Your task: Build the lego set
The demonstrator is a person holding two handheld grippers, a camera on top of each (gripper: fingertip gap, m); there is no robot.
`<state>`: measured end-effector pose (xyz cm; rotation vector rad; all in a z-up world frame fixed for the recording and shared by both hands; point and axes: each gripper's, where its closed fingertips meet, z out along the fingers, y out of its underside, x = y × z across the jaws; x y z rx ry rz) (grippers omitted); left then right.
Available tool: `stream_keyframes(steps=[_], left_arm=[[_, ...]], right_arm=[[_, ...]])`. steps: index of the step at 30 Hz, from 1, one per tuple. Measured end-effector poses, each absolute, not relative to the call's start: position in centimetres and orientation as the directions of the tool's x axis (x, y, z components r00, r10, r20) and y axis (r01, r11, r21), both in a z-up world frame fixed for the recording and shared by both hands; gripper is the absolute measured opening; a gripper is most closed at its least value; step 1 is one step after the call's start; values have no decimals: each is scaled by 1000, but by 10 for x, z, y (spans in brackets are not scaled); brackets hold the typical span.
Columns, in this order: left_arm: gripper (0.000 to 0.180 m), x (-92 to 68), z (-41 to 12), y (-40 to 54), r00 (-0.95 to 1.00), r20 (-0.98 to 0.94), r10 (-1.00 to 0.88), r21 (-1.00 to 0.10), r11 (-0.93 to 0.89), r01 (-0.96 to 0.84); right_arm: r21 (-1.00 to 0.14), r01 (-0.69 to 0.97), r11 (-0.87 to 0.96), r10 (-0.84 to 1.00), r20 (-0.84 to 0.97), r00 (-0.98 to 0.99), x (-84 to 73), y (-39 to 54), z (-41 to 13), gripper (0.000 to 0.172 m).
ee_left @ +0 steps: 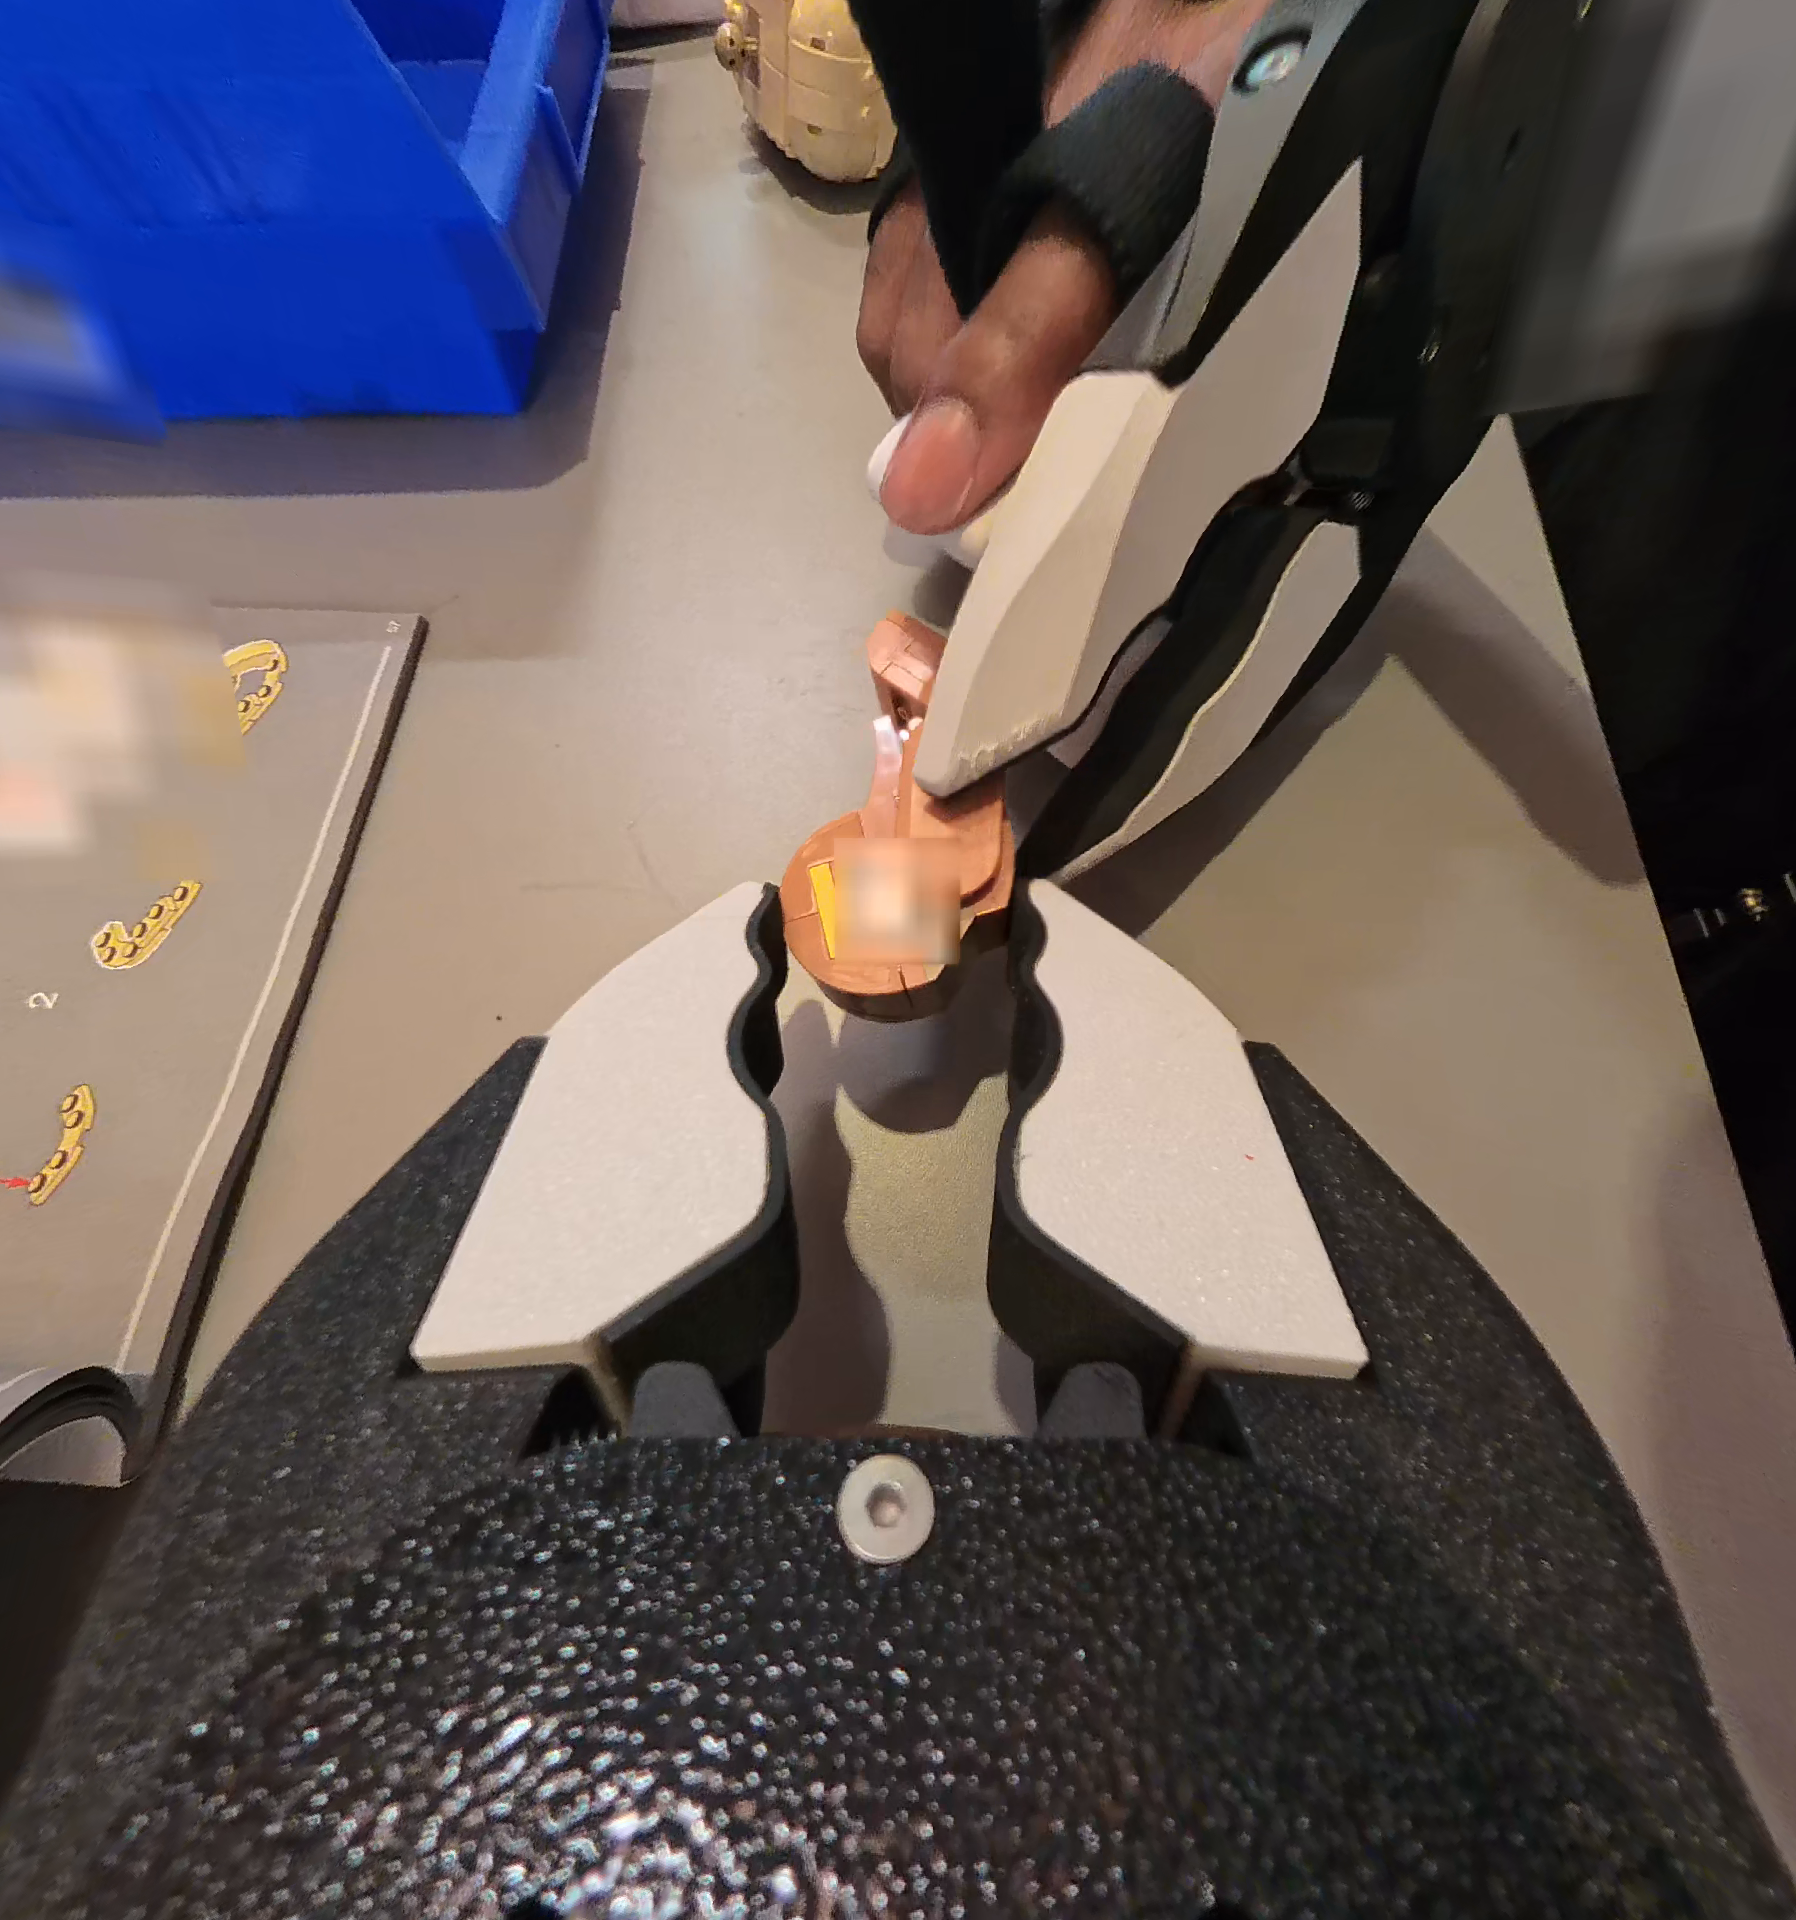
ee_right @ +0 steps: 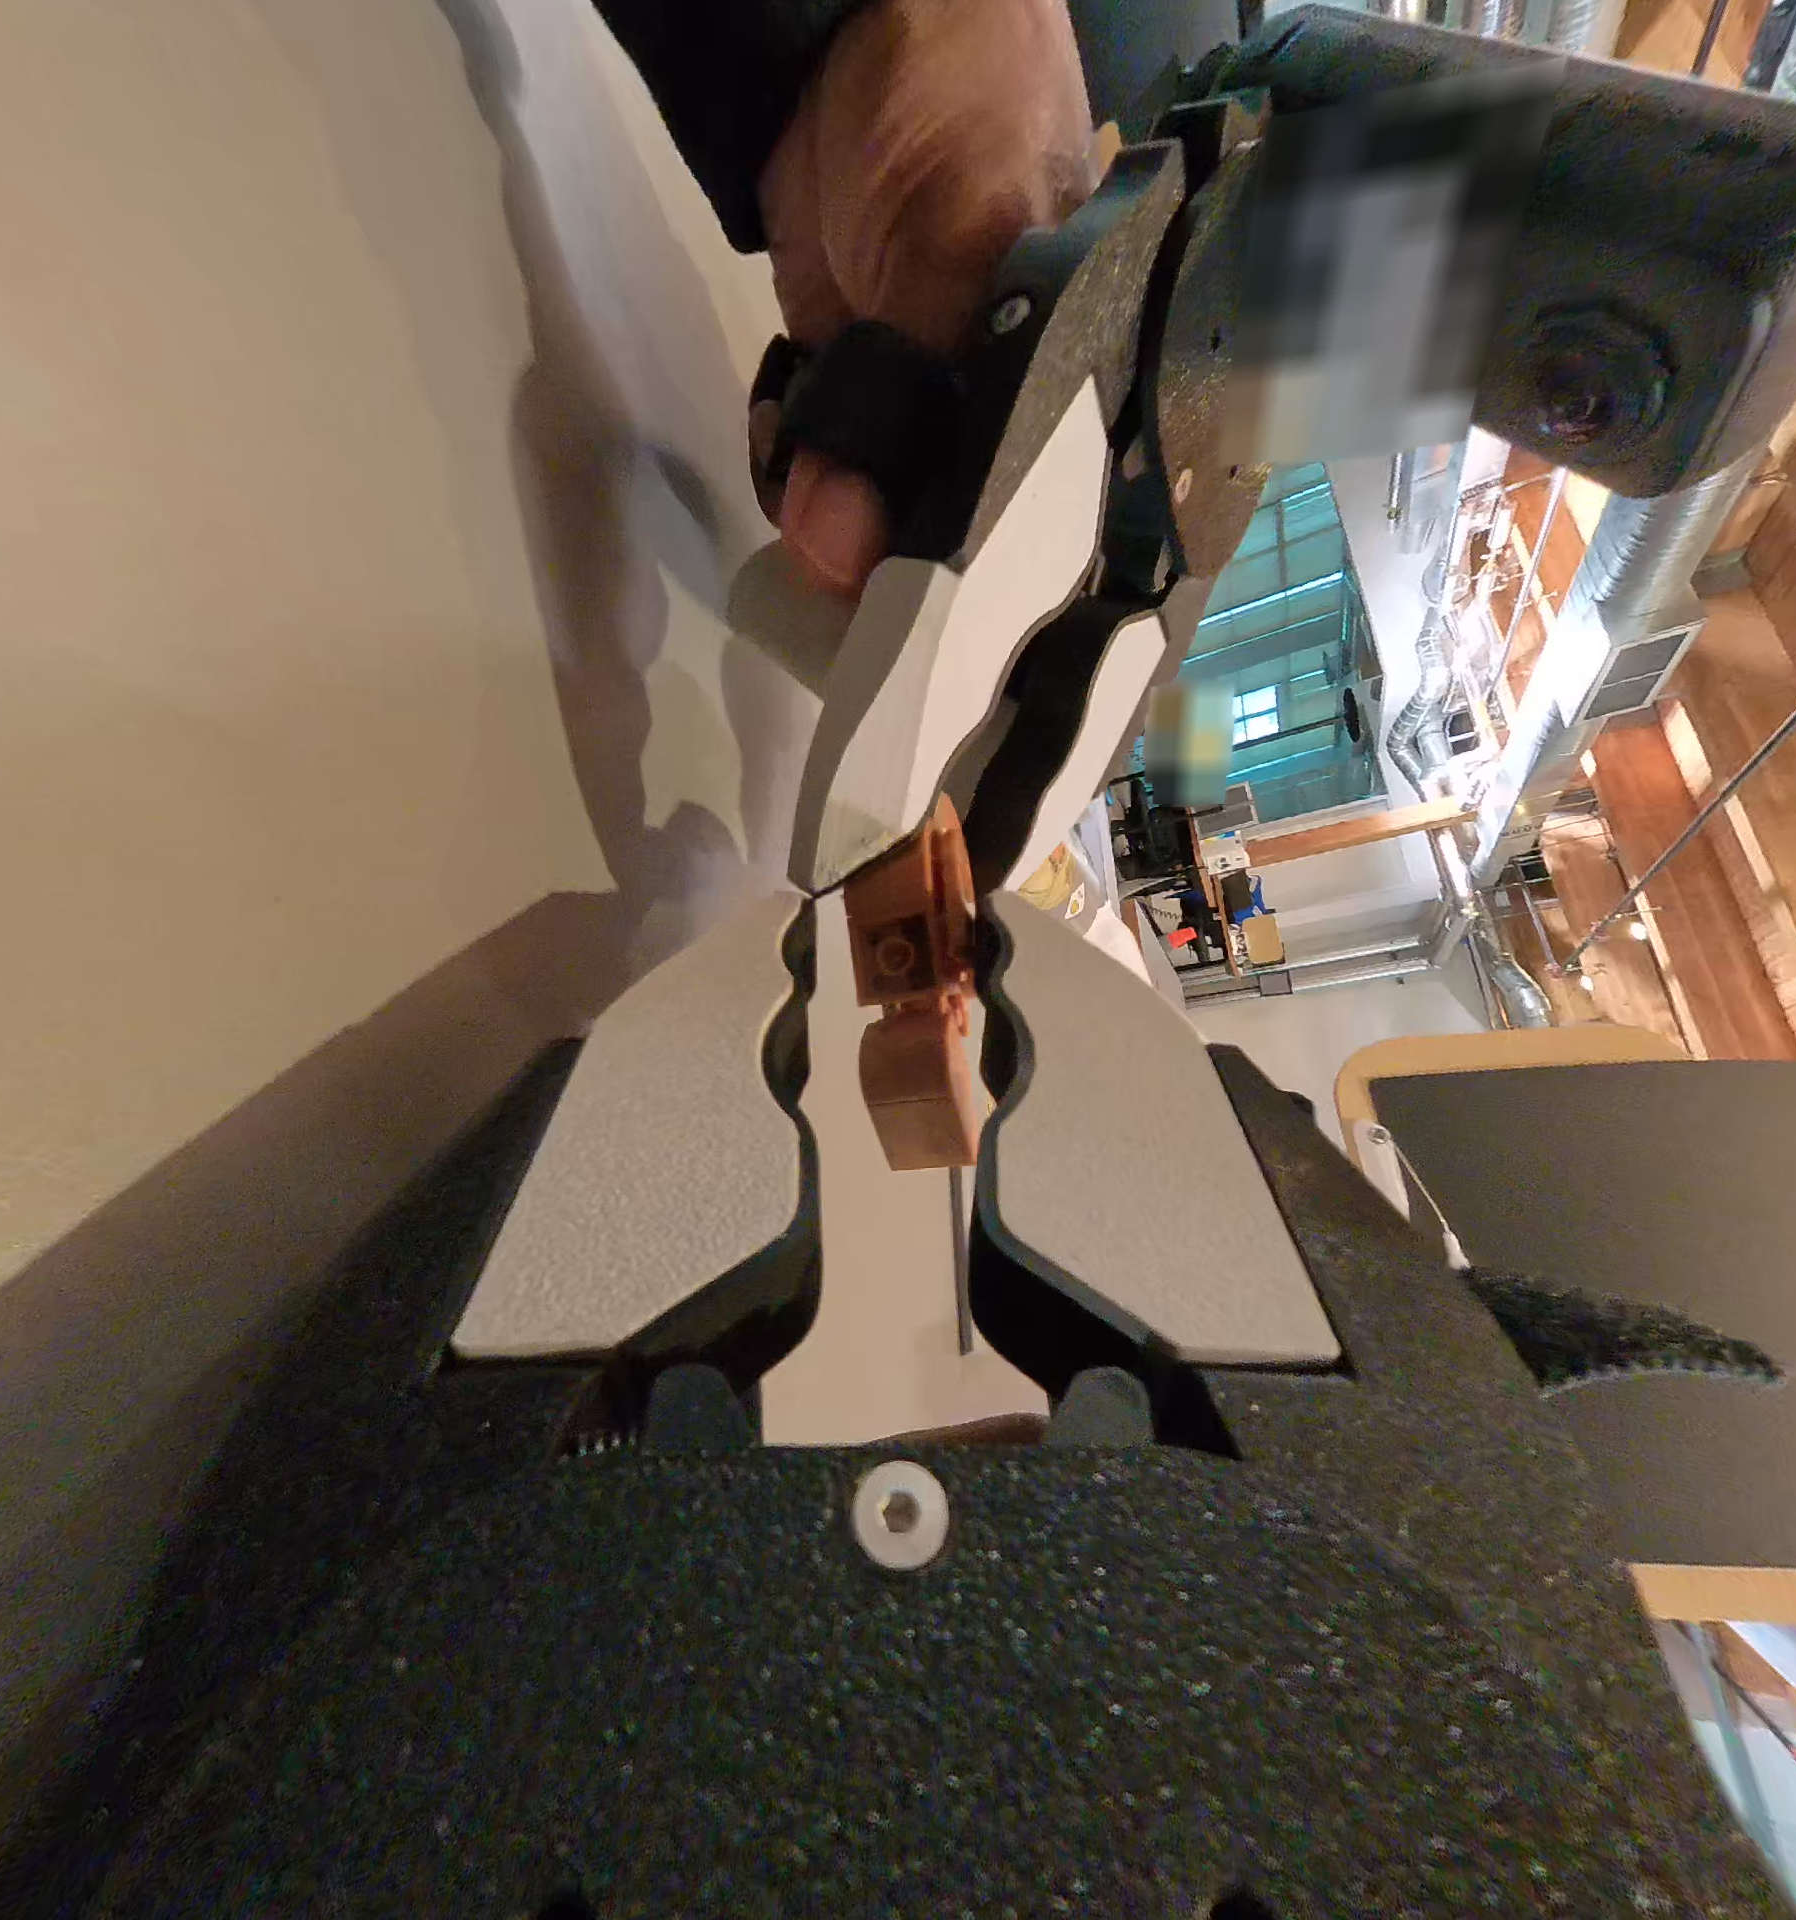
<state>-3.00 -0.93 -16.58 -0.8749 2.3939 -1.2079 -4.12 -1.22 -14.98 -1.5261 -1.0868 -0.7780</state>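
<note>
The left gripper (ee_left: 899,935) had its jaws partly open around the round end of a copper-brown brick model (ee_left: 873,966), both pads squeezing its sides, so it was gripped and held up off the grey table (ee_left: 582,790). The right gripper (ee_left: 977,790) came in from the upper right, and its jaws stood narrower around the model's thin neck; the right pad looked to be against the brick piece, but there was a gap on the left side, so I couldn't tell if it really had hold. Room was tight: the two sets of fingertips nearly touched at the model, and a thumb (ee_left: 935,457) sat just behind. Off to the left the table was more open, up to an open instruction booklet (ee_left: 250,935) near the edge and a blue bin (ee_left: 302,208) further back. A tan domed model (ee_left: 821,94) stood at the far end. The right wrist view showed a pale wall (ee_right: 198,416) and a workshop room with ducts (ee_right: 1600,623).
</note>
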Motion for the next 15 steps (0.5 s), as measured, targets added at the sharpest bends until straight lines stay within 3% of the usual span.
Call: stream_keyframes(steps=[15], left_arm=[[41,-32,-162,-13,-773,14,-634,-826,429,-366]], right_arm=[[-315,949,-20,194,930,313,-41,-12,-145,22]])
